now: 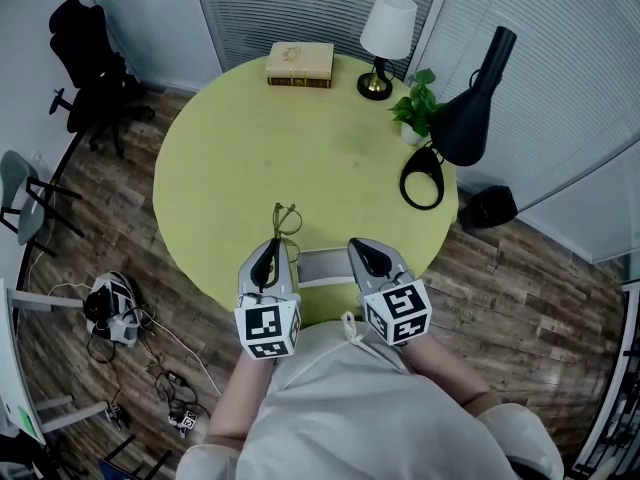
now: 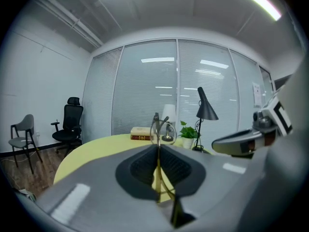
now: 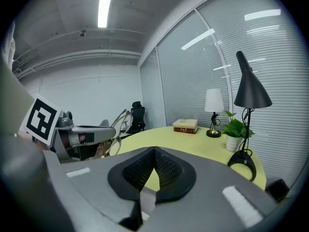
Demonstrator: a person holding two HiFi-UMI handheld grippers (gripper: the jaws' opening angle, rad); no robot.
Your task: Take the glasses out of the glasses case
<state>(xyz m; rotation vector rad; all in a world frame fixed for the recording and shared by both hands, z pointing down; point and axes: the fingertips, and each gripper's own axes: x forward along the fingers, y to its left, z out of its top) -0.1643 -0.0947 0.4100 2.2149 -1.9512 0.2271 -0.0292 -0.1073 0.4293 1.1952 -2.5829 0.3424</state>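
Lower centre of the head view: the left gripper (image 1: 270, 253) is holding the glasses (image 1: 285, 218), which are out of their case and projecting beyond the jaws over the near part of the counter (image 1: 250, 148). The glasses are showing a thin, gold-coloured wire frame with clear, rounded lenses. In the left gripper view the ribbed black jaws are pressing fully together on one slim arm of the frame, and the lenses (image 2: 161, 127) are standing upright past the tips.

Just right of it, the right gripper (image 1: 368, 255) is clamping the glasses case (image 1: 322, 266), a flat, pale grey rectangle lying at the counter's near edge between the two grippers. Its jaws are meeting on the case edge (image 3: 147, 199).

The counter is round, matt and yellow-green. Toward the upper right a black cone-shaded desk lamp (image 1: 470, 108) is leaning, with a potted plant (image 1: 418, 103) beside it. At the top edge a white-shaded lamp (image 1: 385, 43) and a book (image 1: 300, 63) are resting.
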